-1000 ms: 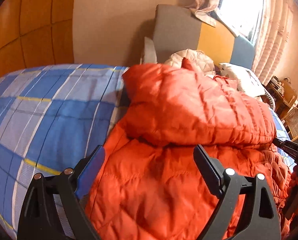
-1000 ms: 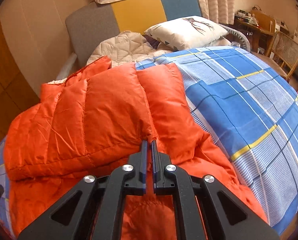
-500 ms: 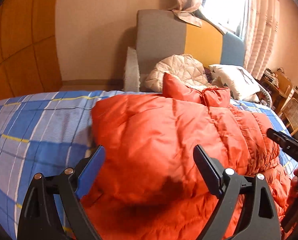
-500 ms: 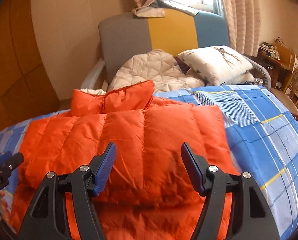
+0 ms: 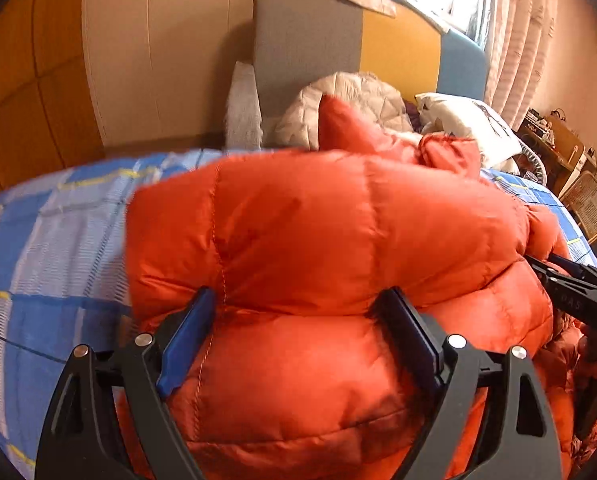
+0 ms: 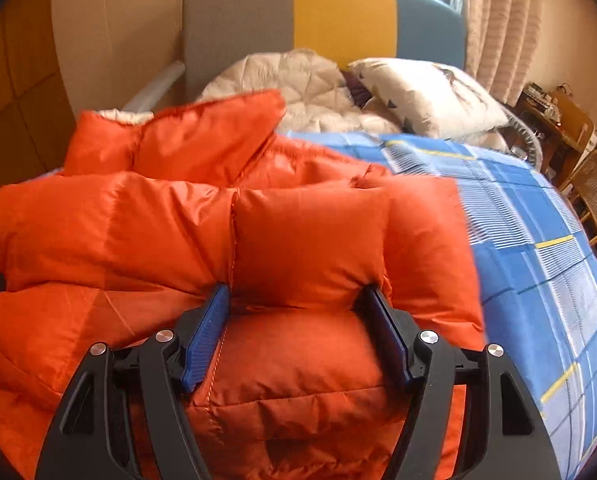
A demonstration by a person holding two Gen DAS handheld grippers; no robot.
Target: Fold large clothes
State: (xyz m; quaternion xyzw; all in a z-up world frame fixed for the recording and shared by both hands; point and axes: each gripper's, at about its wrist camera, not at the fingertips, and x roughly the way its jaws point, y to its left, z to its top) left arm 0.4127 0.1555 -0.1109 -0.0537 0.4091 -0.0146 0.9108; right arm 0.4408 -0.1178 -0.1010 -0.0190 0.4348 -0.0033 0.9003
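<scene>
An orange puffer jacket (image 5: 330, 232) lies folded over itself on the blue checked bed (image 5: 50, 240). It also fills the right wrist view (image 6: 178, 232). My left gripper (image 5: 298, 312) is open, its fingers pressed into the jacket's near fold on either side of a puffed panel. My right gripper (image 6: 298, 300) is open too, its fingers straddling a puffed panel at the folded edge. The right gripper also shows at the right edge of the left wrist view (image 5: 578, 292). The jacket's collar (image 6: 202, 136) sticks up at the far side.
A cream quilt (image 6: 298, 88) and a white pillow (image 6: 426, 92) lie at the head of the bed against a grey, yellow and blue headboard (image 6: 330, 16). A wicker chair (image 6: 594, 192) and a cluttered desk (image 6: 554, 112) stand to the right. Bare bedsheet (image 6: 538, 260) lies right of the jacket.
The right gripper opened, letting go of the jacket's edge after the fold. Both grippers then moved forward and down, so their open fingers now press into the folded jacket.
</scene>
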